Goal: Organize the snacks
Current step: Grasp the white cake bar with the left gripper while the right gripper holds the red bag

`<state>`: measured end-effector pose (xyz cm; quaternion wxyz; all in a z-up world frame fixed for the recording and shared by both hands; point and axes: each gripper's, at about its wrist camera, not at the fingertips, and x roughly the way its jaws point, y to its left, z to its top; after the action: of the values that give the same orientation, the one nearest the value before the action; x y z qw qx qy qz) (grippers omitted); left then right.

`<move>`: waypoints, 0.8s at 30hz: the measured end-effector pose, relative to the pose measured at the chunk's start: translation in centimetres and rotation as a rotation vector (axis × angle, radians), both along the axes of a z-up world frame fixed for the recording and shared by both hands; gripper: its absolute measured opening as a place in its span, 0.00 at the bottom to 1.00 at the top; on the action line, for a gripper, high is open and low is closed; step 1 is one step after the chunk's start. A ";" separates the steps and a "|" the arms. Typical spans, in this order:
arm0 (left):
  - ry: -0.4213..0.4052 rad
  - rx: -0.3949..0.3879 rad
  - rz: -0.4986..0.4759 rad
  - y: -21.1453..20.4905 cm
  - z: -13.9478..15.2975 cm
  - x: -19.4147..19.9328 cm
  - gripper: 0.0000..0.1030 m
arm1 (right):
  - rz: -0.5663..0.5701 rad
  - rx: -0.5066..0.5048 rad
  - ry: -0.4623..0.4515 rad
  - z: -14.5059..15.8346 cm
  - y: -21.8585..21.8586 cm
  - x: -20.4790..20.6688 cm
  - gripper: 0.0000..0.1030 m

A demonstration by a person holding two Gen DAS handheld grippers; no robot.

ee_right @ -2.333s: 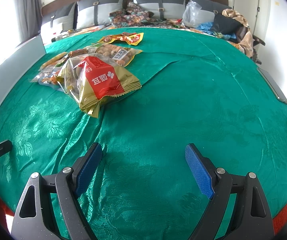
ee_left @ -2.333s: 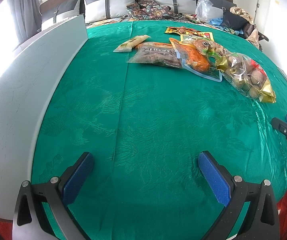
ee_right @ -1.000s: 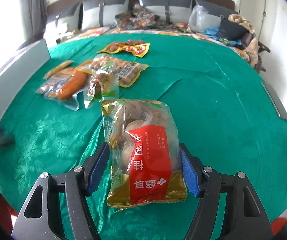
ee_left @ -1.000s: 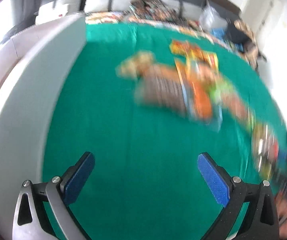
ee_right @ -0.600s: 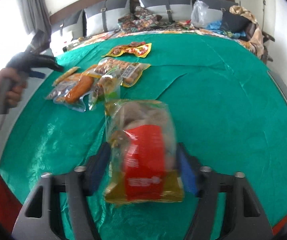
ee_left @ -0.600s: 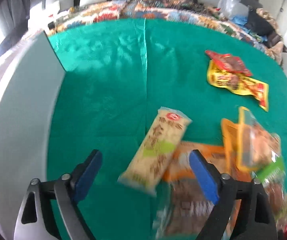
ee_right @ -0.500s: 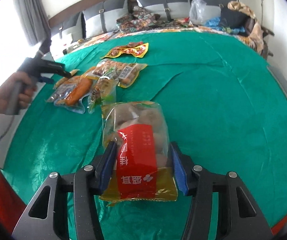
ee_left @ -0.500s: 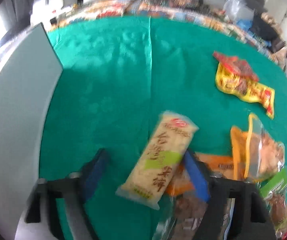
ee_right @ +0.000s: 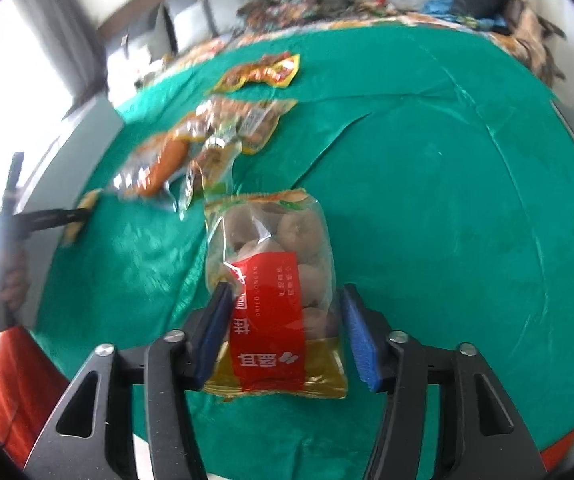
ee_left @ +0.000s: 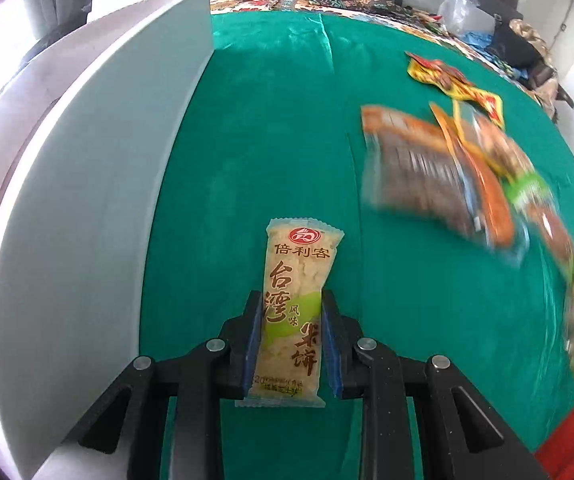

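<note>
Snacks sit in both of my tools now, where a couple of seconds ago both were spread wide over bare cloth. My left gripper (ee_left: 290,336) has narrowed onto the rice cracker pack (ee_left: 293,312), its blue pads pressed against the pack's long sides near the lower end, and the pack points away from me over the green tablecloth (ee_left: 279,128), no longer lying against the heap. My right gripper (ee_right: 287,328) holds the longan bag (ee_right: 275,300); the left pad bites the bag, though on the right side I see a sliver of gap, so I judge that grip looser. The bag has been carried well away from the remaining snack pile (ee_right: 203,148), which lies blurred toward the far left of the right wrist view, with a yellow and red packet (ee_right: 259,72) beyond it. In the left wrist view the grey board (ee_left: 87,184) runs along the cloth's left edge, just beside my cracker pack. I take it two items are separated and each needs a place to go; where, I cannot tell.
</note>
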<state>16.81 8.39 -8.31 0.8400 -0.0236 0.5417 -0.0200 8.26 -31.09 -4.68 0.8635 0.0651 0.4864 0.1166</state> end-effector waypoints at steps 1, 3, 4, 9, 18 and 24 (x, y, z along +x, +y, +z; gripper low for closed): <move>-0.015 0.006 -0.014 -0.2 0.0 -0.8 0.26 | 0.026 -0.036 0.014 0.0 0.3 0.4 0.68; -0.029 0.020 -0.033 -0.7 -0.1 -1.5 0.26 | 0.088 -0.088 0.057 0.0 1.2 1.5 0.68; -0.040 0.029 -0.036 -0.8 -0.2 -1.6 0.27 | 0.115 -0.099 0.078 -0.1 1.6 1.9 0.68; -0.059 -0.015 -0.020 -0.4 0.1 -1.7 0.26 | 0.166 -0.127 0.107 0.1 2.4 3.4 0.50; -0.082 -0.130 0.011 -0.5 -0.2 -4.4 0.26 | -0.008 -0.158 0.063 2.8 -1.2 0.9 0.46; -0.102 -0.043 -0.041 -1.9 -0.2 -6.1 0.31 | -0.045 -0.178 0.104 -0.1 -1.9 -0.1 0.60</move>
<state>10.71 6.52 -8.48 0.8652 -0.0295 0.4981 -0.0498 8.20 -33.01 -4.75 0.8418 0.0049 0.5375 0.0497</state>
